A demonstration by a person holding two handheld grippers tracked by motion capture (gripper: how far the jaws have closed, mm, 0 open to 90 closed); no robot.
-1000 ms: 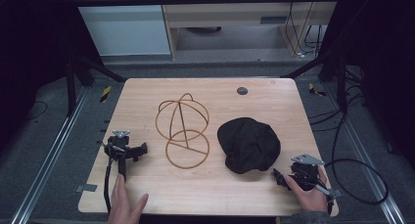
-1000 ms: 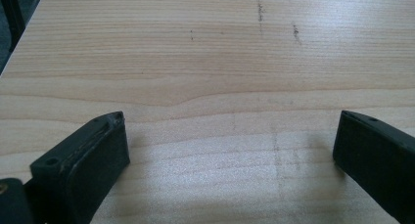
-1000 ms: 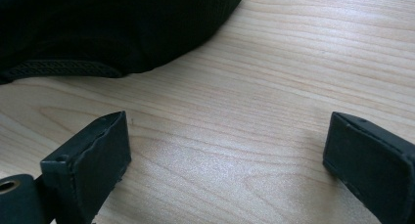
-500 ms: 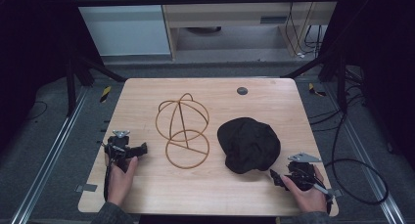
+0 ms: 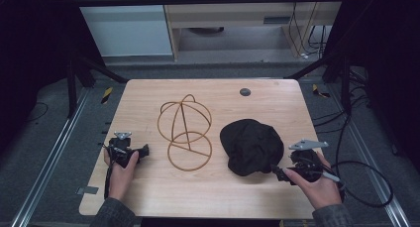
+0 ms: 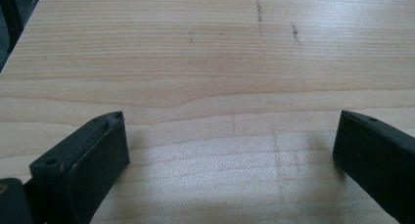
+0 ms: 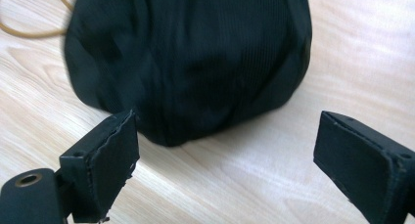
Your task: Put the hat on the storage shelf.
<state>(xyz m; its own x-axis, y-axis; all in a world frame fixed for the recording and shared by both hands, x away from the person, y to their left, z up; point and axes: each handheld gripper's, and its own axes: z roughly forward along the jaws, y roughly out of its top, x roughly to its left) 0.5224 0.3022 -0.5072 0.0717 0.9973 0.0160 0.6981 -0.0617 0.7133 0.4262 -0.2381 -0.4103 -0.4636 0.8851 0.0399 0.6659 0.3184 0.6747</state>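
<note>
Fingers of the right gripper [image 7: 225,160] stand wide apart in the right gripper view, clamped on nothing, with bare wood between them. Just past them a black fabric cap [image 7: 191,57] fills the upper middle of that frame; the left finger's tip sits close to the cap's lower edge, and I cannot tell whether it touches. A curve of tan wire shows at the upper left corner there.

Fingers of the left gripper [image 6: 230,150] are also spread wide in the left gripper view, holding nothing, above the pale grain of the tabletop [image 6: 205,62].

From the high view, the left gripper [image 5: 141,151] sits at the lower left of the tabletop [image 5: 148,93], gripped by the person's left hand [image 5: 120,170]. The right gripper [image 5: 278,170] is at the lower right, in the right hand [image 5: 317,185], pointing at the cap [image 5: 251,146] just beside it. A tan wire frame [image 5: 185,130], a dome over a ring, lies in the middle of the frame, between the left gripper and the cap. A small dark round disc [image 5: 244,92] sits near the tabletop's far edge.
</note>
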